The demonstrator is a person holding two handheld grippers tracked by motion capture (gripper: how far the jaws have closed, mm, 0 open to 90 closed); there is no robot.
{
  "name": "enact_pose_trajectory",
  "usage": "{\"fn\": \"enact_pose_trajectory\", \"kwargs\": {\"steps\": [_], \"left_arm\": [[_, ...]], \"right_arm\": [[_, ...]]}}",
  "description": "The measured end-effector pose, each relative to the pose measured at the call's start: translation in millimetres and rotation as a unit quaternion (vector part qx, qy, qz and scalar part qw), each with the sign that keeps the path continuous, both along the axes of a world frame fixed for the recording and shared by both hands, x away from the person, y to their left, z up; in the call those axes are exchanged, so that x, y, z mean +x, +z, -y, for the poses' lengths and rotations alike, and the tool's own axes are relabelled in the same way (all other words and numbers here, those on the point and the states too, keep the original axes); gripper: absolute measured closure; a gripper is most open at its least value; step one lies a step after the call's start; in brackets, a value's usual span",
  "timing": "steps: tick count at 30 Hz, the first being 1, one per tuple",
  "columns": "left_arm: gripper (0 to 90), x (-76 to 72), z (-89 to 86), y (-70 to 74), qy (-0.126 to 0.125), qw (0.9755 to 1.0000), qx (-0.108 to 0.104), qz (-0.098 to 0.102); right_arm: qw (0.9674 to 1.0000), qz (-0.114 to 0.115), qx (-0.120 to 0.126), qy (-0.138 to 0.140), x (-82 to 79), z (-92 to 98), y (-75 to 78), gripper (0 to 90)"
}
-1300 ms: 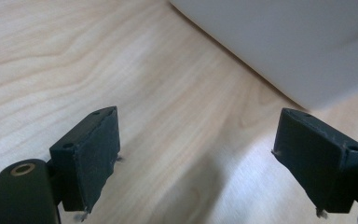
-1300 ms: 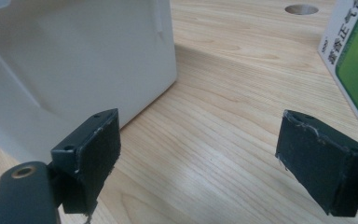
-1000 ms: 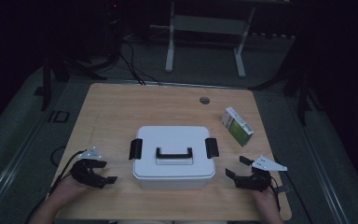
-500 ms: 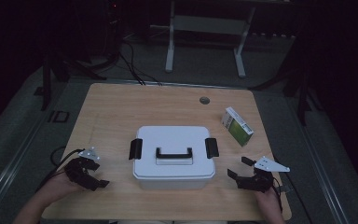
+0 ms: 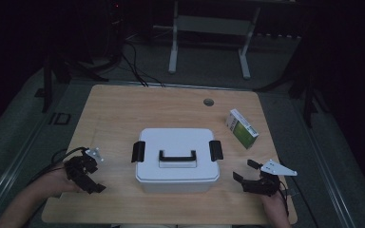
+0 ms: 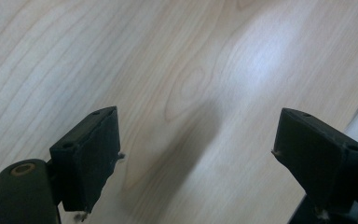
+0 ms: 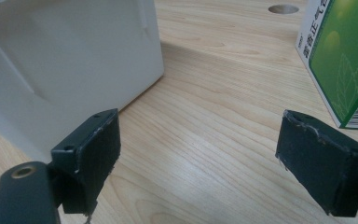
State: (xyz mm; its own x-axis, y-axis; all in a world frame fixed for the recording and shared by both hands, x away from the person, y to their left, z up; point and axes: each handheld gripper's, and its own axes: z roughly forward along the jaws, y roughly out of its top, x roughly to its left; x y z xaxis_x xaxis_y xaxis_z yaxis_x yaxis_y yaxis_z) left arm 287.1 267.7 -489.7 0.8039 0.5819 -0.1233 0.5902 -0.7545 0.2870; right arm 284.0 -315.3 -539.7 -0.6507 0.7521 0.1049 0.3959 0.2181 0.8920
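One wooden table is being shown across the middle of the high view, lit against a dark room. A white lidded box is being seen at centre frame, its black handle lying flat on the lid and black latches sitting at both sides. A green and white carton is lying to the upper right of the box, well apart from it. The left gripper is being held at lower left, well apart from the box; in the left gripper view its jaws are standing wide apart with nothing between them, bare wood beneath. The right gripper is being held at lower right, near the box's corner; its jaws are likewise spread wide and gripping nothing, the box wall at upper left and the carton at upper right of the right gripper view. A small round hole is being seen near the table's far edge.
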Motion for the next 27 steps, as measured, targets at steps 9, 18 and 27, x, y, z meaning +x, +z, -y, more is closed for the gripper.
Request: {"fn": "enact_pose_trajectory", "kwargs": {"steps": [9, 18, 27], "left_arm": [[14.6, -0.8, -3.1, 7.8, -0.017, 0.9983, 0.036, -0.042], [14.7, -1.3, -1.5, 9.8, -0.039, 0.9930, 0.086, -0.071], [14.7, -1.8, -1.1, 30.2, -0.040, 0.9940, 0.080, -0.063]], "right_arm": [[1.0000, 0.000, 0.000, 0.000, -0.4, 0.7, 0.3, 13.3], [1.0000, -0.002, -0.001, -0.001, -0.7, 0.7, -0.4, 13.3], [1.0000, -0.004, -0.001, -0.004, -0.7, 1.1, -1.4, 13.3]]}}
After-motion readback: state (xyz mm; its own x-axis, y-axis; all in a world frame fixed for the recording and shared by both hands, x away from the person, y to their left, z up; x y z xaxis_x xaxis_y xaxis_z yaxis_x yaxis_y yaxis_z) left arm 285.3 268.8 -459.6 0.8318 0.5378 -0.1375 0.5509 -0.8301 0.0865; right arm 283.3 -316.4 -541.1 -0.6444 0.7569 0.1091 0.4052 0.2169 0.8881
